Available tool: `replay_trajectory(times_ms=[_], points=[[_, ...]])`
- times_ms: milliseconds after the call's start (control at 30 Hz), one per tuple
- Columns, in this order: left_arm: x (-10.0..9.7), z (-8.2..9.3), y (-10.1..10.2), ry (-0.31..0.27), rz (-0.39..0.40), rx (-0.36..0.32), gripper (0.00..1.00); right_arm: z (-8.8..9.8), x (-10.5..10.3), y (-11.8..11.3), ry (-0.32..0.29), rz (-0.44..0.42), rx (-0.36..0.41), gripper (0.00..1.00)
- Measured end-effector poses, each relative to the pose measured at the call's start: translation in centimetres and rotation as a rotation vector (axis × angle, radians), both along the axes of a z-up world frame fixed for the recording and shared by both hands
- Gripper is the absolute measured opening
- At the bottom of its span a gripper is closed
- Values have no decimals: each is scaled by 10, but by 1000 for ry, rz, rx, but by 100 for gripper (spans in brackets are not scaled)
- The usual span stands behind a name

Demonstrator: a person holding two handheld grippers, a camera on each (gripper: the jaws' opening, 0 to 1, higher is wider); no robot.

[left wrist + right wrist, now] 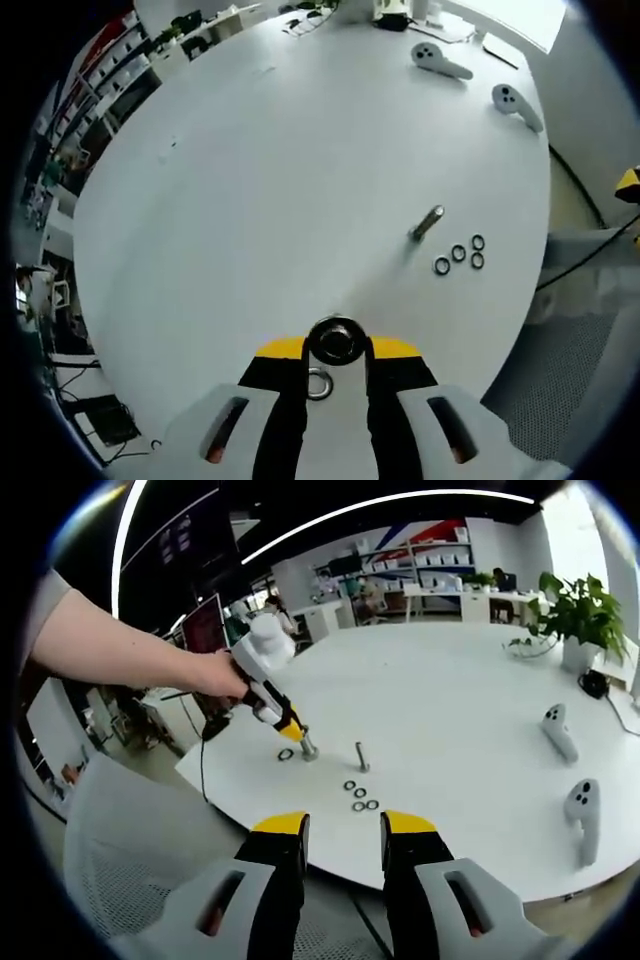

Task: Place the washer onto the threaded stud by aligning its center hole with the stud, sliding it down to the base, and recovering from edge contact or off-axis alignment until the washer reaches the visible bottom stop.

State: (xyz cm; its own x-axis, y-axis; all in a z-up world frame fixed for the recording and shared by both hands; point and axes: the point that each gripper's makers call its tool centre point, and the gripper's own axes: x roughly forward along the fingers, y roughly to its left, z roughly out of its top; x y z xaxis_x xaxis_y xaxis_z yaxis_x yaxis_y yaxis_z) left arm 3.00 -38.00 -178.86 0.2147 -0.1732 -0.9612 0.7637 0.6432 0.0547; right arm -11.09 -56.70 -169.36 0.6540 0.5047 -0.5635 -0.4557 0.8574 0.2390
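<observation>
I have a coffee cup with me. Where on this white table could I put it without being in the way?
Bare tabletop stretches between the stud and the potted plant. It is crowded near the table edge: four loose washers, the stud, and the left tool. Two white controllers occupy another side.

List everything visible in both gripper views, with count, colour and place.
Round white table: one, white, under everything.
Threaded metal stud: one, silver, mid-table.
Small dark ring washers: four, dark, clustered beside the stud.
Single metal ring washer: one, silvery, on the table between the left fingers.
Round dark metal piece: one, dark, at the left fingertips; grip unclear.
White handheld controllers: two, white, near the table's edge.
Green potted plant: one, green, far side of the table.
Person's hand: one, holding the left gripper.
Left gripper: one, black fingers with yellow tips, over the table.
Right gripper: one, same colours, fingers apart, empty.
</observation>
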Motion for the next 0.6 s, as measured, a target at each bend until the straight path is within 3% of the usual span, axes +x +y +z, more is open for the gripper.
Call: replay_trajectory(times_ms=[233, 600], points=[[1, -9, 1, 20, -24, 29, 19, -1, 0, -1, 5, -5, -2, 31], [-1, -38, 2, 38, -62, 78, 19, -3, -1, -1, 10, -2, -9, 30]])
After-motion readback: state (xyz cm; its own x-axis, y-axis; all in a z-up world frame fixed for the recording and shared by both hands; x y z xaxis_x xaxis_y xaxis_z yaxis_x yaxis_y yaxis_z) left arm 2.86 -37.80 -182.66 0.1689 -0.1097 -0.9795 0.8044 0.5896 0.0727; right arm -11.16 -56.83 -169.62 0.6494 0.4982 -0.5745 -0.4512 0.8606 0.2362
